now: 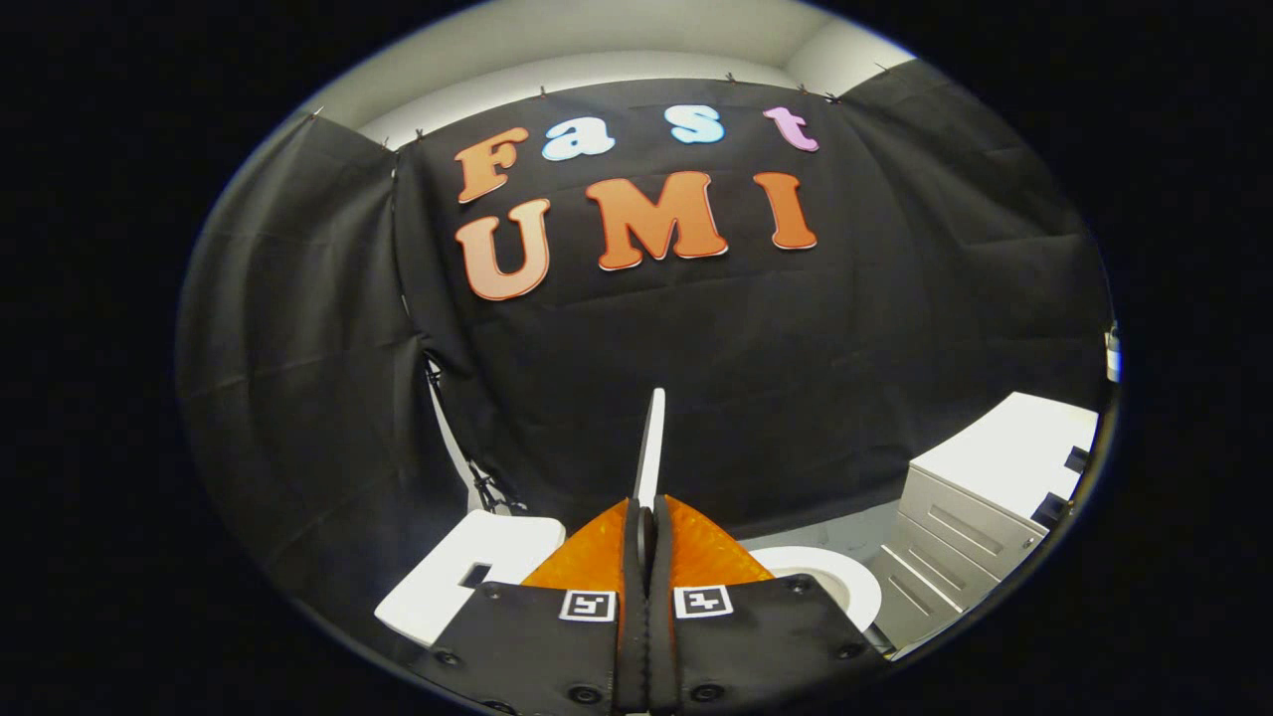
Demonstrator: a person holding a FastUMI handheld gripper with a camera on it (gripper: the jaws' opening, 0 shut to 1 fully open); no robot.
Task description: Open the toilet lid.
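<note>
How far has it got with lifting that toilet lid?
Well along, by the look of it. The white lid stands up on edge, raised clear of the toilet bowl below it. The gripper has its orange fingers closed on the lid's edge, one each side. What looks left is to tip it fully back and let go. A white drawer cabinet stands beside the bowl.

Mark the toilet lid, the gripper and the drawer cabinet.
toilet lid (651, 447), gripper view, its raised thin edge.
gripper (646, 527), gripper view, between the fingertips clamped on the lid.
drawer cabinet (1004, 447), gripper view, its white top.
</note>
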